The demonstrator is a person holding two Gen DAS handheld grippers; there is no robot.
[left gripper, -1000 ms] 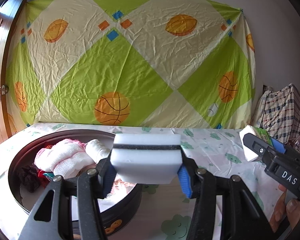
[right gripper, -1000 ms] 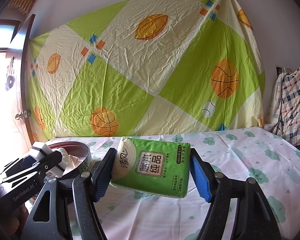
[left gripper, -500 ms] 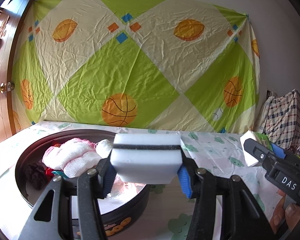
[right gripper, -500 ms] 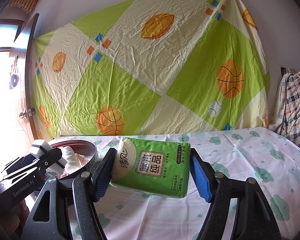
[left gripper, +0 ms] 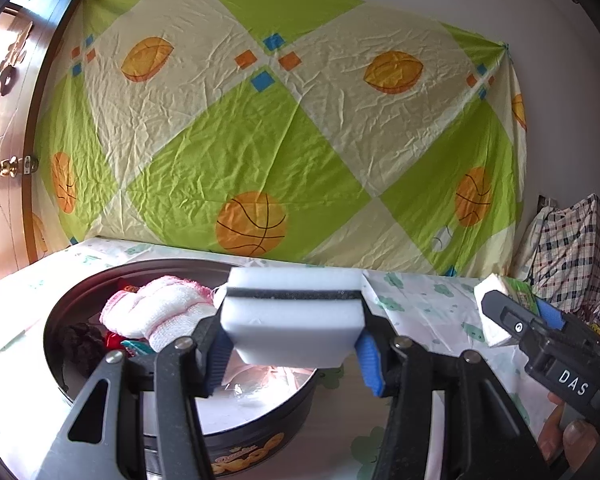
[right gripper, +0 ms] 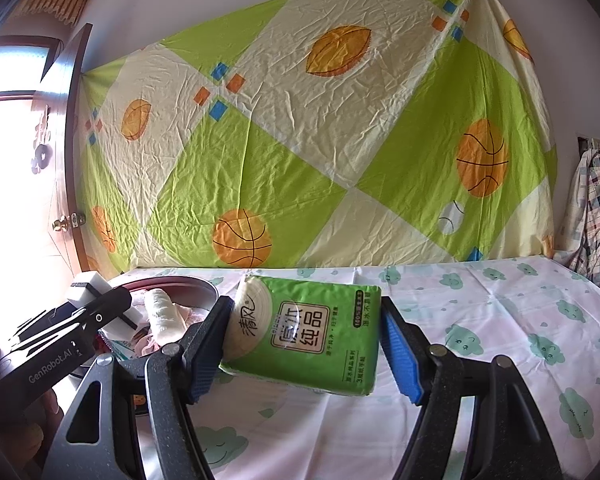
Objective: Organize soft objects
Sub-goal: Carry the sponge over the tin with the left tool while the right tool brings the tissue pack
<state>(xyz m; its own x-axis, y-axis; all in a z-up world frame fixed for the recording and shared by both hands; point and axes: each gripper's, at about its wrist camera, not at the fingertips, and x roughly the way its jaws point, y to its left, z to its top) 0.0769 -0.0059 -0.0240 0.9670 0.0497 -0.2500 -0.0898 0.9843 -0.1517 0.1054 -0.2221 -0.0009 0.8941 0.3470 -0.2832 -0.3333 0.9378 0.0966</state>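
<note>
A big crumpled sheet (left gripper: 284, 128) in green and cream diamonds with basketball prints hangs across the wall behind everything. Below it the tabletop (right gripper: 500, 320), under a white cloth with green cloud prints, runs from a wooden door (left gripper: 4, 152) on the left to a plaid bag (left gripper: 572, 248) on the right. A round dark tin (left gripper: 260, 424) sits near the tabletop's left edge; inside it lie a pink-and-white towel (left gripper: 160, 308), something dark and something red against the left wall, and a rolled white cloth (right gripper: 162, 316). The left claw (left gripper: 292, 356) hovers over the tin's near right rim, its blue pads (left gripper: 368, 360) pinching a white sponge (left gripper: 296, 328) with a black middle stripe by its two ends. The right claw (right gripper: 304, 344) is to the right of the tin, above the cloth toward the tabletop's middle, its pads (right gripper: 400, 352) closed on a green tissue pack (right gripper: 312, 340) held flat and tilted slightly down to the right. A fingertip (left gripper: 576, 440) shows beneath the right claw's body.
</note>
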